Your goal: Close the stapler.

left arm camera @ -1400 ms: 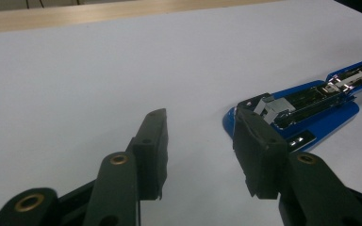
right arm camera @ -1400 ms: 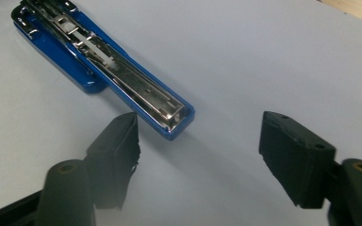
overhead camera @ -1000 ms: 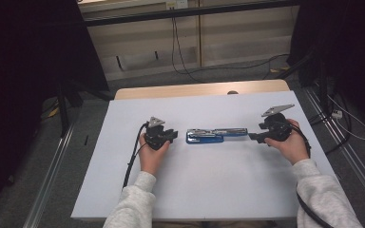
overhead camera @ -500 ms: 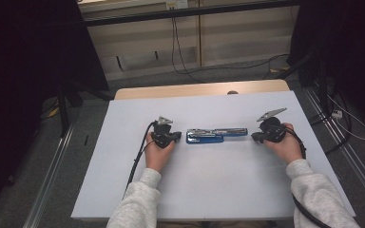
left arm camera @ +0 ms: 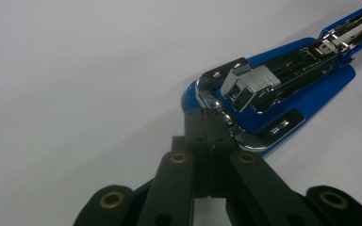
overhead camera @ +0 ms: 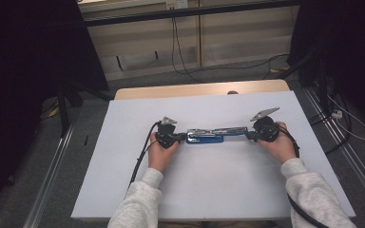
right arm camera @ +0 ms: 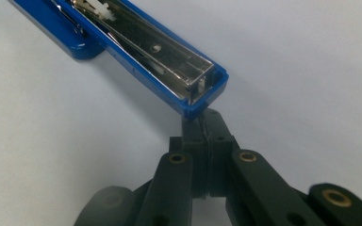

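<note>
Left gripper (overhead camera: 178, 137): fingers closed, tips touching hinge end of blue-and-chrome stapler (overhead camera: 215, 135), opened out flat mid white worktop (overhead camera: 218, 190). Right gripper (overhead camera: 253, 135): fingers closed, tips at far tray end. Judgement: stapler pinned end to end; keep pushes equal, in line, else it skews.

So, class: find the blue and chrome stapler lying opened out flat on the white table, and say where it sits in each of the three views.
High view: blue and chrome stapler lies mid-table, between the two grippers.
Left gripper view: upper right, its hinge end at the shut jaws.
Right gripper view: upper left, its open magazine tip at the shut jaws.
Shared landmark: the white table.
</note>
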The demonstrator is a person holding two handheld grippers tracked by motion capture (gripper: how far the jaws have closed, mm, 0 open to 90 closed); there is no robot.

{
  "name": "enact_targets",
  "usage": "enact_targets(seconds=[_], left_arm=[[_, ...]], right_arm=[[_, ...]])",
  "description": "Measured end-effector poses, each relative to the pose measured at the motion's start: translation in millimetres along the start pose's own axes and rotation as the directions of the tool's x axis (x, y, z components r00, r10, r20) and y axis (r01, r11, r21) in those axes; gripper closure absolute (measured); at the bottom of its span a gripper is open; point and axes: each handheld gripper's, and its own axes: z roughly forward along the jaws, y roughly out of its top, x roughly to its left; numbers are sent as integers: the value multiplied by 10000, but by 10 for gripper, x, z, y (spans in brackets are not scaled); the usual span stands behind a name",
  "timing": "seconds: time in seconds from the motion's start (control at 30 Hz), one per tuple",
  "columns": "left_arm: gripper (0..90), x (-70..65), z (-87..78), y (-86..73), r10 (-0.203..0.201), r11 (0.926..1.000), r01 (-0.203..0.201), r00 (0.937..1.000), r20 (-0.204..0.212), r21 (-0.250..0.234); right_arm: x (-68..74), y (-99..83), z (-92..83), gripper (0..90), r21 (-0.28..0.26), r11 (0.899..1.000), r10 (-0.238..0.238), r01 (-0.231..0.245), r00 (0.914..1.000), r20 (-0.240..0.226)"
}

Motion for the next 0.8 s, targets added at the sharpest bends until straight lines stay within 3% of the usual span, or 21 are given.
enact_targets(seconds=[0.4, 0.53, 0.57, 0.6, 0.63, 0.67, 0.73, 0.8], left_arm=[[900, 7, 6, 3, -13, 10000, 13, 10000, 92, 16], [889, 18, 2, 2, -146, 9999, 146, 9998, 131, -9], [857, 18, -3, 4, -156, 9999, 157, 9998, 87, -63], [815, 18, -3, 4, -156, 9999, 157, 9998, 87, -63], [782, 13, -7, 4, -160, 9998, 160, 9999, 34, -85], [782, 13, -19, 5, -148, 9999, 148, 9999, -18, -84], [625, 46, -90, -3, -220, 9997, 218, 9996, -158, -105], [594, 54, -117, -5, -321, 9994, 320, 9994, -106, -124]], right_arm=[[54, 70, -39, 852, -659, 9978, -104, 90, 9997, -215], [61, 71, -45, 793, -694, 9976, -66, 51, 9997, -215], [61, 66, -42, 718, -764, 9969, 149, -174, 9994, -323], [61, 66, -42, 718, -764, 9969, 149, -174, 9994, -323], [70, 61, -33, 629, -822, 9962, 253, -293, 9985, -489], [70, 61, -33, 629, -822, 9962, 253, -293, 9985, -489], [87, 53, -43, 524, -935, 9941, 467, -543, 9956, -812], [93, 48, -52, 473, -1003, 9927, 578, -670, 9941, -918]])
